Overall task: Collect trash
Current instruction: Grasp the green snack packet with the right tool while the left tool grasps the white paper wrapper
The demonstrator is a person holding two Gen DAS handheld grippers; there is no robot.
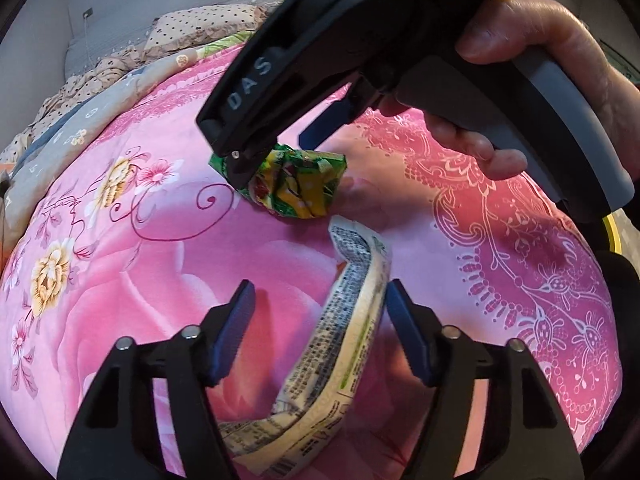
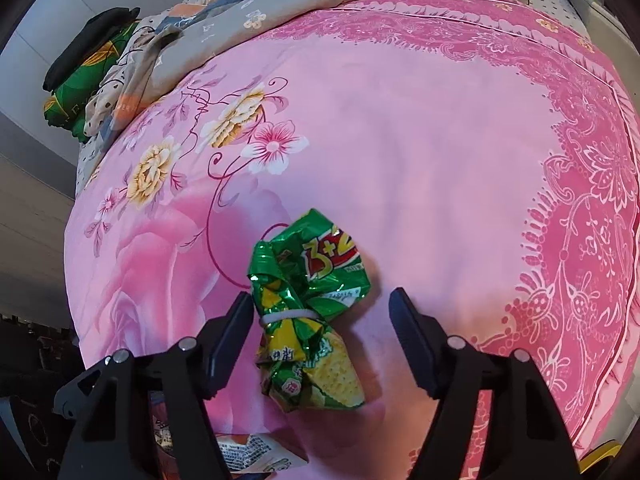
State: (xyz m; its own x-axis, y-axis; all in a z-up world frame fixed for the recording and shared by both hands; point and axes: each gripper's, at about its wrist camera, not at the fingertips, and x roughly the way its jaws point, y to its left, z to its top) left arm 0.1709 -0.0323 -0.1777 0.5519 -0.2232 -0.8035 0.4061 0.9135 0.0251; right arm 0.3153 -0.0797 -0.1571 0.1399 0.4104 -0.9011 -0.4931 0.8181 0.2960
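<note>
Big pink floral bedsheet (image 2: 400,140) covers the whole bed, with a rumpled grey patterned quilt (image 2: 280,4) bunched at the far end. Left gripper (image 1: 320,332) is spread around a creased cream printed paper wrapper (image 1: 344,344), right pad touching it, left pad clear. Right gripper (image 2: 320,332) is spread too, straddling a crumpled green foil snack bag (image 2: 308,312), left pad just touching, right pad apart.
</note>
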